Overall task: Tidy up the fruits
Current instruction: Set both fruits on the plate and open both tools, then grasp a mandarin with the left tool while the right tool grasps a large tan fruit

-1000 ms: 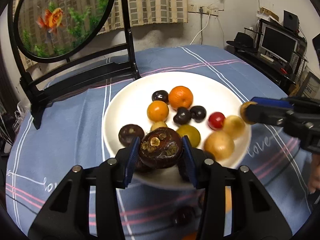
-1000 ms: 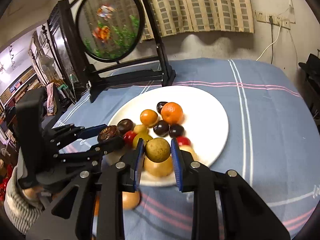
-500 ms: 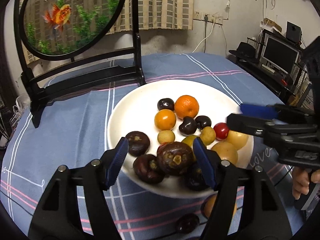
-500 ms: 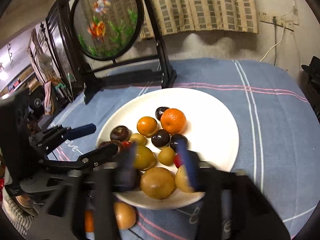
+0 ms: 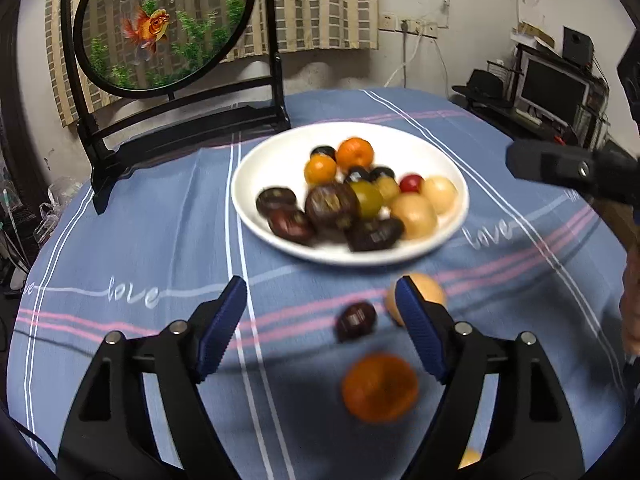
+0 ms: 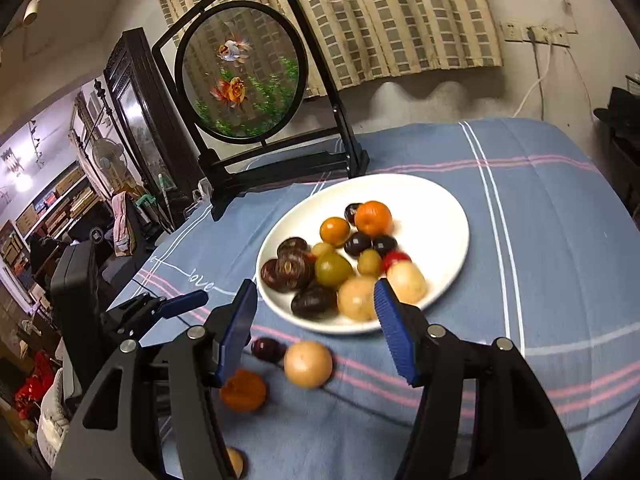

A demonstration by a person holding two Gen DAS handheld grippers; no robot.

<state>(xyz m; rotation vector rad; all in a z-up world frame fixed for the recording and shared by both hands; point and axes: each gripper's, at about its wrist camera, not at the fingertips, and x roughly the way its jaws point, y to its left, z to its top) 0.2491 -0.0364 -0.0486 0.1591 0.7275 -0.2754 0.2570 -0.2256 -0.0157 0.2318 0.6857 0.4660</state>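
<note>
Fruits [image 6: 340,264] on plate [image 6: 440,216], perhaps heaped

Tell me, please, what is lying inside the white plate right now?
The white plate holds a heap of fruits: two orange ones, dark brown ones, a green one, a red one and pale yellow ones. Anything beneath the heap is covered.

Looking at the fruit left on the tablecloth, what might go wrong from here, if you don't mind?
The round orange tangerine, pale tan fruit and small dark plum lie loose near the table's front and might roll off if nudged. The heaped near side of the white ceramic plate may spill when more fruit lands.
</note>
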